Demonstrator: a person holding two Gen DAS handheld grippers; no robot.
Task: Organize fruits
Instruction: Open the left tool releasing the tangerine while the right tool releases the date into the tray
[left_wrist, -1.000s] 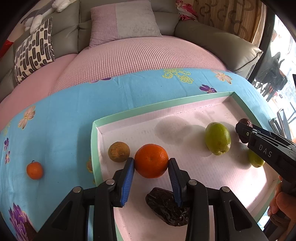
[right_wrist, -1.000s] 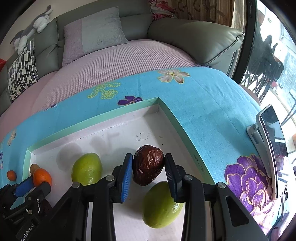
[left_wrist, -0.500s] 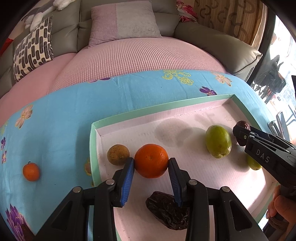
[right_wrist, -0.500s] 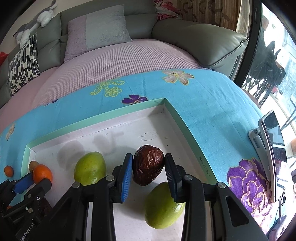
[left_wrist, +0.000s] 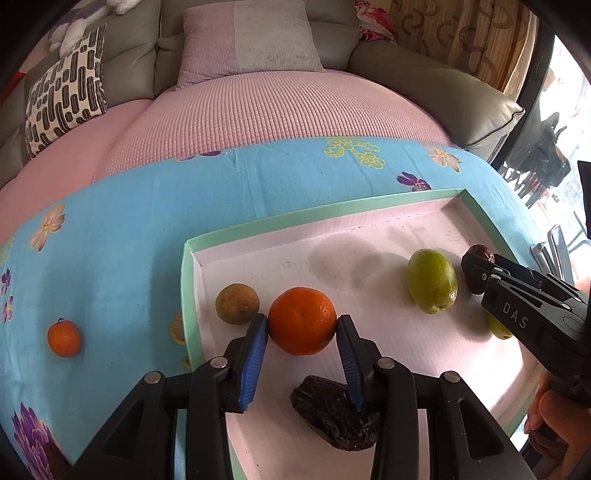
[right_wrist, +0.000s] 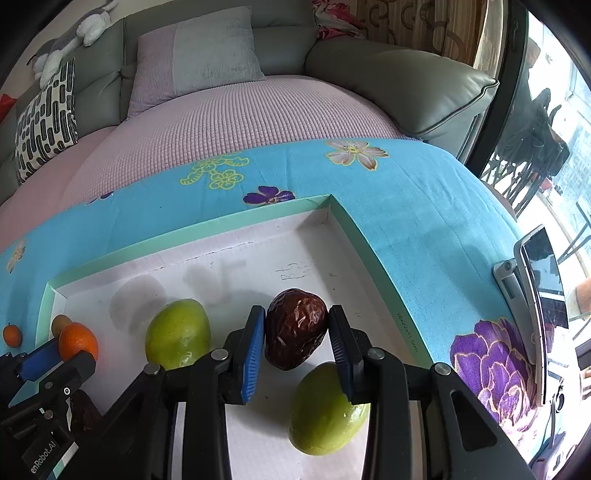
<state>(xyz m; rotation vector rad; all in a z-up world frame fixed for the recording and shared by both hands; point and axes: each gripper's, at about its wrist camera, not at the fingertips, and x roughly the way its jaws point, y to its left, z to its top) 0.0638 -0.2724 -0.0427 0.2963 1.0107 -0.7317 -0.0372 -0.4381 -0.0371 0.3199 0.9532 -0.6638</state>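
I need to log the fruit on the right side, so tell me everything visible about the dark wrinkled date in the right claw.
The date is dark reddish-brown, glossy and wrinkled, oval, standing roughly upright. The right claw is shut on it, blue pads pressing both sides, above the white floor of the green-rimmed tray. A green fruit lies just below it; whether they touch is unclear.

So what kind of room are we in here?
Most likely a home living room: a grey leather sofa with a patterned cushion, and a floral blue cloth spread under the fruit tray.
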